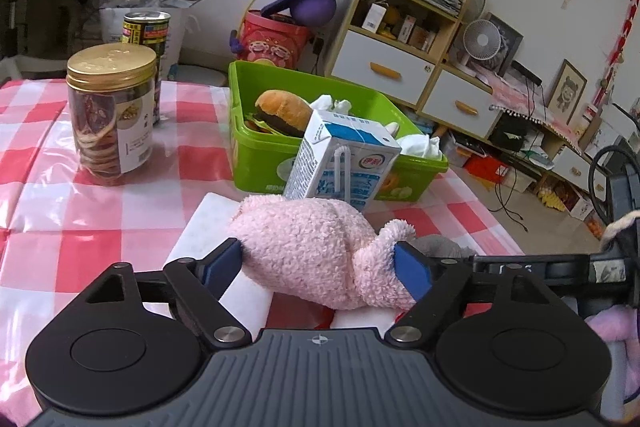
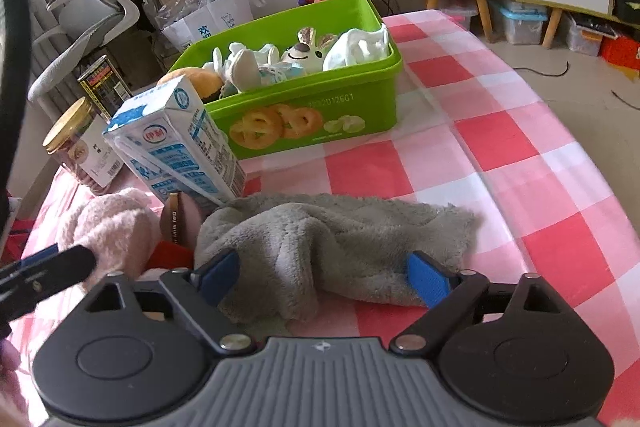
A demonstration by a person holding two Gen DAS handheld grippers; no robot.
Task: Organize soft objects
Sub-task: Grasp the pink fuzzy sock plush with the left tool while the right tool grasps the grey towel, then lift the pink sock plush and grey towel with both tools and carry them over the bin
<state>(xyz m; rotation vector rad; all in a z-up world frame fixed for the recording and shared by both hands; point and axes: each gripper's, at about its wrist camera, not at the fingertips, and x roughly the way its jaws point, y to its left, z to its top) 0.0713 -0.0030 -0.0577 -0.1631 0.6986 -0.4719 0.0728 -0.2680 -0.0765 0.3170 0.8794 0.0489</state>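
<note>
Left gripper point(image 1: 320, 265): its blue fingers point(image 1: 412, 269) straddle the pink fluffy cloth point(image 1: 316, 251), pads touching both sides, pinching it.
Right gripper point(image 2: 322, 277): fingers point(image 2: 426, 277) spread wide around a fold of the grey plush cloth point(image 2: 340, 239); whether the pads press it, cannot tell.
Pink fluffy cloth: just above the desk point(image 1: 100, 219), over a white sheet point(image 1: 200, 223), beside the grey one.
Grey plush cloth: crumpled on the checked desk, near the front edge.
Milk carton point(image 1: 340, 159): upright, just behind both cloths.
Green bin point(image 2: 304, 119): behind the carton, holding a plush burger point(image 1: 284, 111), a rabbit toy point(image 2: 304, 53) and white cloths point(image 2: 360, 49).
Gold-lidded jar point(image 1: 110, 111): left of the bin, a dark can point(image 1: 146, 31) behind it.
</note>
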